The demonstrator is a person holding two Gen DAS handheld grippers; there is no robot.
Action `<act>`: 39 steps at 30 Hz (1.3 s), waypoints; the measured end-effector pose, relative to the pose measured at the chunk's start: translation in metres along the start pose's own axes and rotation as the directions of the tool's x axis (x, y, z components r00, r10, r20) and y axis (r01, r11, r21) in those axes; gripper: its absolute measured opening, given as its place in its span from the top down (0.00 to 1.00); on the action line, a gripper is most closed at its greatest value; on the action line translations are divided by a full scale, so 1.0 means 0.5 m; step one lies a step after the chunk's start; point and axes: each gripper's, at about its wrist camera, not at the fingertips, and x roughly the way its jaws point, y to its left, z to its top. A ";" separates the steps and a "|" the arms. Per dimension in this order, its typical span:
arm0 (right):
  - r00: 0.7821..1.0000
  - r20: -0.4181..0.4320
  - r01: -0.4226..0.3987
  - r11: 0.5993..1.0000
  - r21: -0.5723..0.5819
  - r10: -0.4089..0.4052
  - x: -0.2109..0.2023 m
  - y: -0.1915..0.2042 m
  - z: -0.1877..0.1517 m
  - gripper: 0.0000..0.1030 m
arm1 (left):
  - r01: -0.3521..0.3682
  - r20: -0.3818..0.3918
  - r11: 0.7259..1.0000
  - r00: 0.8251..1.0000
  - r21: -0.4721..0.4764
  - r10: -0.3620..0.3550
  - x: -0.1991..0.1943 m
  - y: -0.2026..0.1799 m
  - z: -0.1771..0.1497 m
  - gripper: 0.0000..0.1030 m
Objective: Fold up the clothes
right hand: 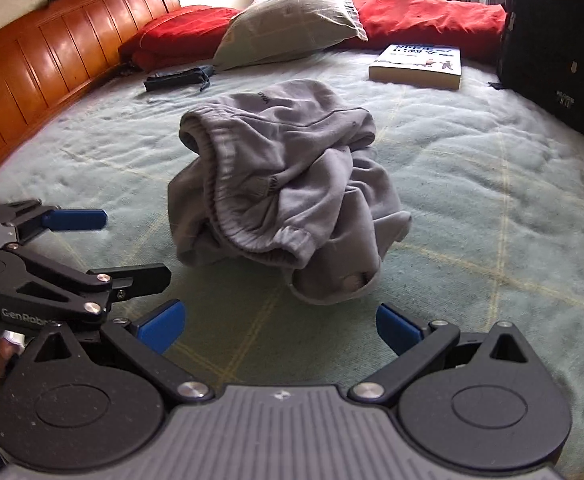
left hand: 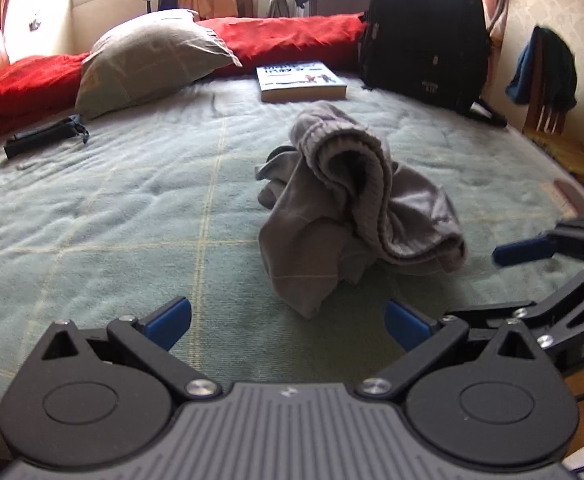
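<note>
Blue-padded fingers [left hand: 170, 322] of the left gripper [left hand: 288, 326] spread wide, empty. Right gripper [right hand: 278, 326] likewise apart, holding nothing. Grey sweatpants [right hand: 284, 196] sit crumpled mid-frame on the green bed [right hand: 491, 200], just ahead of both. Book [right hand: 417, 66] and black backpack [left hand: 423, 36] upper right; pillow [left hand: 152, 56] upper left.

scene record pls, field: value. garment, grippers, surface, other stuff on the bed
garment: grey sweatpants, crumpled in a heap, not yet folded
surface: green blanket with pale grid lines
left gripper: open, empty, short of the heap
right gripper: open, empty, short of the heap
behind heap: book, grey pillow, red bedding, black backpack
far left: dark pouch
contact: neither gripper touches the garment
</note>
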 end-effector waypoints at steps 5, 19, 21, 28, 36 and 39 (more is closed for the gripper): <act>1.000 0.001 -0.002 0.997 -0.076 0.002 0.003 0.019 0.008 0.00 | -0.021 -0.007 0.997 1.000 0.073 0.022 0.010 -0.011 0.001 0.01; 0.997 0.025 0.079 0.983 -0.168 -0.076 0.034 0.045 0.083 0.00 | 0.021 -0.032 0.992 0.999 0.124 -0.017 0.036 0.027 0.025 0.01; 0.996 0.020 0.086 0.980 -0.179 -0.084 0.048 0.048 0.089 0.00 | 0.035 -0.039 0.990 0.999 0.136 -0.030 0.043 0.024 0.023 0.01; 0.989 0.008 0.148 0.967 -0.208 -0.149 0.090 0.031 0.097 0.00 | 0.037 -0.045 0.991 0.999 0.132 -0.031 0.085 0.020 0.032 0.01; 0.980 0.067 0.196 0.964 -0.178 -0.187 0.062 -0.043 0.128 0.00 | 0.021 -0.002 0.997 1.000 0.075 -0.020 0.092 0.065 0.090 0.01; 0.977 0.070 0.208 0.969 -0.135 -0.200 0.061 -0.078 0.141 0.00 | -0.031 0.006 0.998 1.000 0.059 0.031 0.101 0.087 0.112 0.01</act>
